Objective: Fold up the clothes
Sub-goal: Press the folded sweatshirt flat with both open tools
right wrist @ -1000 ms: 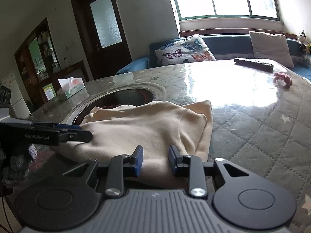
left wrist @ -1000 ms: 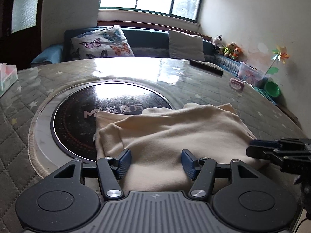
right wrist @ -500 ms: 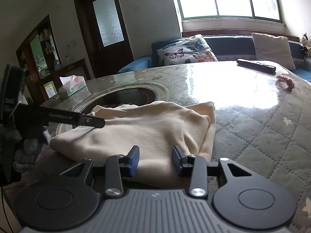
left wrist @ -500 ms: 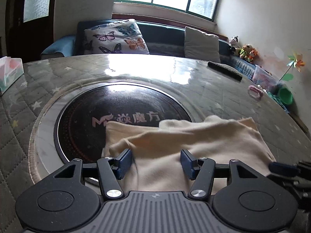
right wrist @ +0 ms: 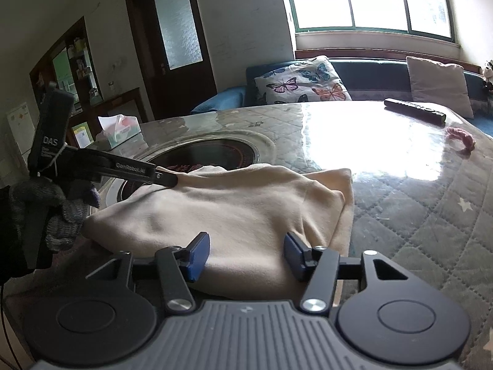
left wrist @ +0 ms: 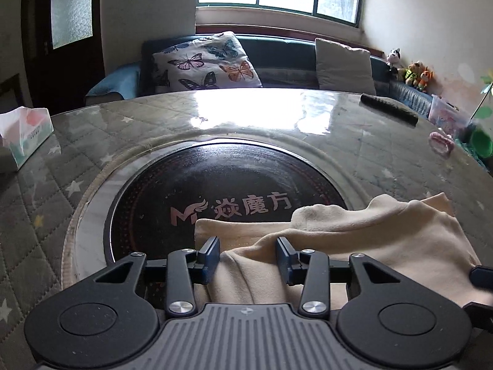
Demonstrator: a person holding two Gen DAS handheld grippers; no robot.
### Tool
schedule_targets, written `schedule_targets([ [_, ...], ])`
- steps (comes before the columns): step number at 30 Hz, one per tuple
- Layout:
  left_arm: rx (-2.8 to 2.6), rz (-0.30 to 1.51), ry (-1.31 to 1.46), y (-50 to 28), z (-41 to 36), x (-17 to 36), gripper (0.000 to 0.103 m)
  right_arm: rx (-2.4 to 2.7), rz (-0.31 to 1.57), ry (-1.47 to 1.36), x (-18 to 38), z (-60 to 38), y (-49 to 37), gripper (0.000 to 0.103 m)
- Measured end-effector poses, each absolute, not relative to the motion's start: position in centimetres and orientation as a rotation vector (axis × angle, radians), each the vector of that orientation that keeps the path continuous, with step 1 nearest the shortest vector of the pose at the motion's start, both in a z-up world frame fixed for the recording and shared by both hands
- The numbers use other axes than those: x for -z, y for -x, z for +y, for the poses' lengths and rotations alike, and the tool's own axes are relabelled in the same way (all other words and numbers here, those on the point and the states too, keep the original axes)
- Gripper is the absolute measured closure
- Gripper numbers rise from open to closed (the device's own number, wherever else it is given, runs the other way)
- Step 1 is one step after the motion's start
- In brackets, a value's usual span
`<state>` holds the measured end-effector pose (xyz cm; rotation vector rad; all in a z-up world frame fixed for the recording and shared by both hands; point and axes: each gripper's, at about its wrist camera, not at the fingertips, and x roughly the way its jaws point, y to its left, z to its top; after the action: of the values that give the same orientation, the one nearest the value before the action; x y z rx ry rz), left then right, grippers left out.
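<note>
Living room here, with a big round table under a glossy grey quilted cover (left wrist: 77, 141), a blue sofa and a bright window sitting behind it. Going left to right: a white cardboard tissue box (left wrist: 26, 134) is sitting at the left edge with a tissue poking out the top. In the middle a round black glass cooktop with a pink logo (left wrist: 228, 182) is lying sunk into the table. The folded cream fleece garment (left wrist: 354, 246) is lying half over the cooktop's near right part and half on the quilted cover. Farther right, a long black remote control (left wrist: 388, 109) and a small pink scrunchie (left wrist: 441, 143) are lying on the table, well apart from the garment. A clear plastic tub (left wrist: 446, 115) past the table edge is holding pinkish stuff I can't make out.

The left gripper (left wrist: 248, 257) is sitting spread wide over the garment's left edge, pinching nothing. The right gripper (right wrist: 246, 254) is spread wide too, straddling the near fold.
</note>
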<state>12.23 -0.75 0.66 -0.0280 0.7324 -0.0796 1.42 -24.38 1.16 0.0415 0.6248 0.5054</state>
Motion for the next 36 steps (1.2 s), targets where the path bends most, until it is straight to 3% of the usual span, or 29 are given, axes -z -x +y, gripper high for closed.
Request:
schedule_targets([
  [7, 0.090, 0.717, 0.054, -11.5, -0.2, -1.4, 0.059, -0.523, 0.629, -0.012, -2.3, -23.6, -2.5, 0.048],
  [10, 0.090, 0.703, 0.067, -10.7, 0.2, -2.0, 0.053, -0.523, 0.624, 0.016, -2.8, -23.0, -3.8, 0.048],
  [13, 0.092, 0.692, 0.082, -10.0, 0.6, -2.5, 0.042, -0.523, 0.638, 0.026, -3.2, -22.3, -5.7, 0.048],
  [18, 0.075, 0.673, 0.099, -9.0, 1.7, -3.1, 0.011, -0.546, 0.695, 0.033, -2.8, -20.8, -9.3, 0.048],
  [21, 0.062, 0.664, 0.110, -8.5, 2.4, -3.5, 0.000, -0.521, 0.723, 0.060, -2.2, -20.2, -10.4, 0.048],
  [36, -0.004, 0.654, 0.199, -6.1, 5.6, -4.3, 0.000, -0.620, 0.541, 0.284, -3.2, -14.9, -2.4, 0.035],
])
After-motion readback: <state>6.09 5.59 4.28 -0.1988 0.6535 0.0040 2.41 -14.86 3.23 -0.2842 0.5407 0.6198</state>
